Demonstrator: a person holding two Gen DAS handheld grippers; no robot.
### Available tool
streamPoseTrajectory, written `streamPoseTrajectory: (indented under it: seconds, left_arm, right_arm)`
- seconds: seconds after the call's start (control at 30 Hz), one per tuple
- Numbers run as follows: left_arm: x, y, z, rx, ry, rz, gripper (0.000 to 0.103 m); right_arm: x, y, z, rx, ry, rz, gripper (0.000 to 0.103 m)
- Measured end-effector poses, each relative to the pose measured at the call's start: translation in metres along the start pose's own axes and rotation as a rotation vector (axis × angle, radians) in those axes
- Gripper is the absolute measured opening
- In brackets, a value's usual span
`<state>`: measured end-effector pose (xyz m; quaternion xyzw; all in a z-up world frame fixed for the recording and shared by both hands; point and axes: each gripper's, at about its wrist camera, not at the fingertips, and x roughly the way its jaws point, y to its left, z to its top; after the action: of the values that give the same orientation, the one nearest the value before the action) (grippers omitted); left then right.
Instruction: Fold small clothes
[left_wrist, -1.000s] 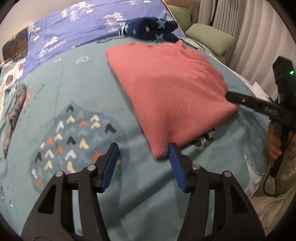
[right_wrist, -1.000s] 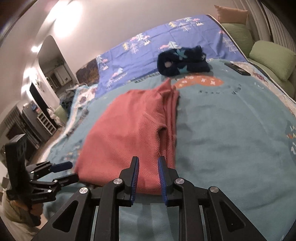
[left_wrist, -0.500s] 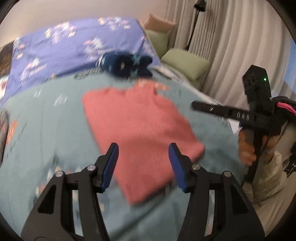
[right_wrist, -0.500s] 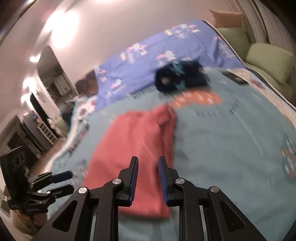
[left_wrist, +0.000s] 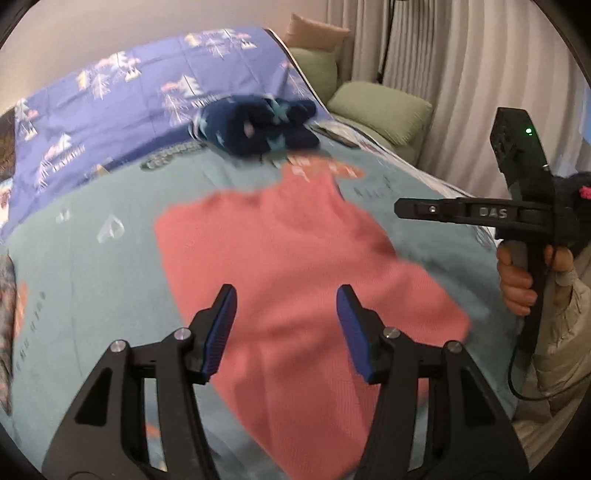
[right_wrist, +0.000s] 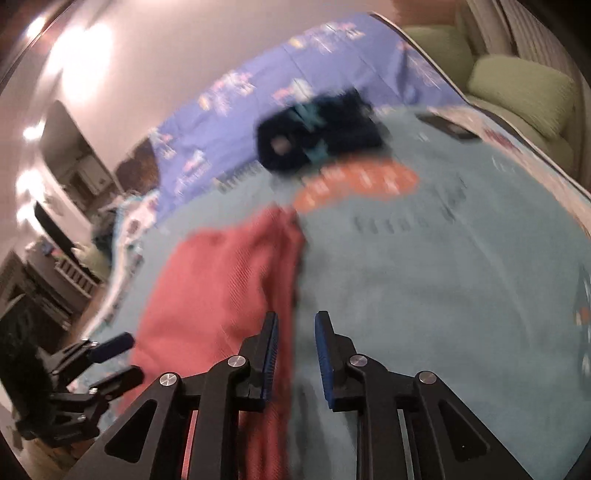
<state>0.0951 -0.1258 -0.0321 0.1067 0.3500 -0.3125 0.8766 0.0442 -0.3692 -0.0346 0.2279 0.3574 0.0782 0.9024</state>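
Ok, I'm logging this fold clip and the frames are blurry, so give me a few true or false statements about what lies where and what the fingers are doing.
1. The pink garment lies folded on the teal blanket. True.
2. The left gripper has its fingers closed on the garment. False: its fingers stand wide apart, holding nothing.
3. A dark blue star-patterned bundle sits beyond the garment, toward the purple bedding. True.
4. The right gripper is lifting the garment off the bed. False: it holds nothing, its fingers slightly apart.
5. Green cushions sit past the bed near the curtains. True.
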Motion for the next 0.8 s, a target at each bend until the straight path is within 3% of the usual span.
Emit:
streamPoseTrajectory:
  seconds: [0.23,0.33,0.37,0.4,0.43,0.57,0.63,0.7,0.8]
  left_arm:
    - [0.040,0.059,0.025,-0.114,0.045,0.132,0.058]
    - [0.057,0.083,0.030,-0.183,0.076,0.123,0.060]
    - [0.066,0.094,0.031,-0.218,0.094,0.111,0.060]
    - [0.070,0.097,0.031,-0.234,0.100,0.109,0.060]
    - [0.076,0.102,0.032,-0.253,0.100,0.101,0.060]
    - [0.085,0.105,0.032,-0.250,0.050,0.099,0.060]
    - [0.096,0.108,0.031,-0.243,0.052,0.144,0.060]
    - [0.101,0.111,0.028,-0.262,0.071,0.141,0.060]
    - [0.093,0.112,0.026,-0.270,0.054,0.135,0.060]
  right_arm:
    - [0.053,0.006,0.041,-0.045,0.098,0.013,0.027]
    - [0.076,0.008,0.050,-0.034,0.131,0.038,0.030]
    - [0.082,0.007,0.052,-0.032,0.134,0.048,0.028]
    - [0.085,0.009,0.053,-0.035,0.125,0.062,0.008]
    - [0.085,0.010,0.057,-0.035,0.105,0.074,0.004]
    - [0.074,0.013,0.063,-0.052,-0.008,0.125,0.003]
    - [0.092,0.005,0.062,-0.068,0.033,0.045,0.004]
    - [0.117,-0.013,0.056,-0.027,0.110,-0.034,0.010]
    - [0.108,-0.025,0.052,0.049,0.091,0.003,0.021]
